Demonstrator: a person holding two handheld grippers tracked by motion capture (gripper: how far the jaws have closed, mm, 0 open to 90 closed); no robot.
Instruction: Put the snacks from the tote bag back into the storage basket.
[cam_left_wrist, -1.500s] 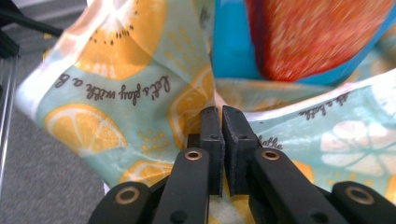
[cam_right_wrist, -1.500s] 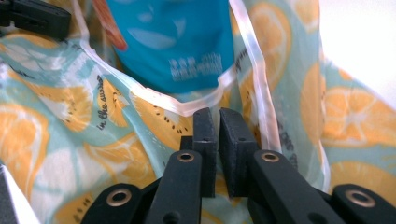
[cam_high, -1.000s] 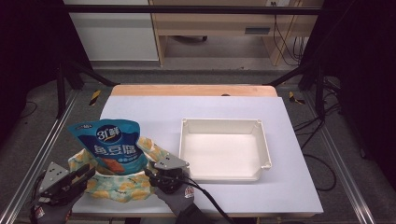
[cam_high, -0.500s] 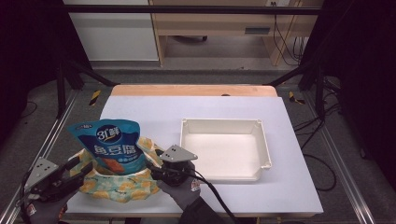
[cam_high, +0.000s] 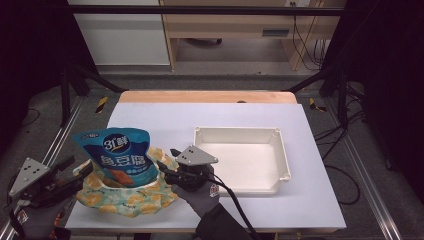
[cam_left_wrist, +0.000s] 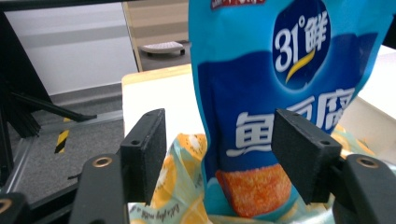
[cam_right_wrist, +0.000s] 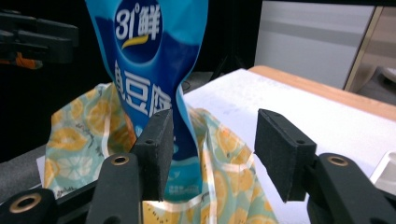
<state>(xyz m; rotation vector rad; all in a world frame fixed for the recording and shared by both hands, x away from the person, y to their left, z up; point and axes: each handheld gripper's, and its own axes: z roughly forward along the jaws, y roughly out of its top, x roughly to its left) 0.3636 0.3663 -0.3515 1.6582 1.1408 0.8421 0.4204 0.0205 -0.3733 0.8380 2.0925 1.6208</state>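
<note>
Blue pouch (cam_high: 119, 156) stands upright in the open mouth of the lemon-print bag (cam_high: 131, 196), lower part sunk inside, top well above the bag rim. Everything below is placed relative to that bag.

Left gripper (cam_high: 75, 172) sits just left of the bag; right gripper (cam_high: 167, 165) just right of it, level with the rim. Both flank the pouch, one on each side, which reads as a pose for spreading the bag mouth so the pouch can drop in.

Left gripper view: jaws apart, they have just been opening. The pouch (cam_left_wrist: 285, 93) and the bag edge (cam_left_wrist: 187, 186) show in the gap, but the pads press on nothing.

Right gripper view: jaws apart too, also just been opening. The pouch (cam_right_wrist: 152, 70) and bag (cam_right_wrist: 219, 158) lie beyond the left jaw; the gap looks onto bare table (cam_right_wrist: 261, 100). Nothing clamped.

My read: the pouch stays up because the bag walls prop it, not because anything holds it. With both grips off, it could tip left or right if the fabric slumps.

White tray (cam_high: 280, 150) sits right of the bag, beyond the right gripper, apart from it, empty. Table (cam_high: 210, 110) behind the bag is bare.

Judgement: pouch is seated in the bag but not fully in. Likely next need is a fresh hold on the rim.
</note>
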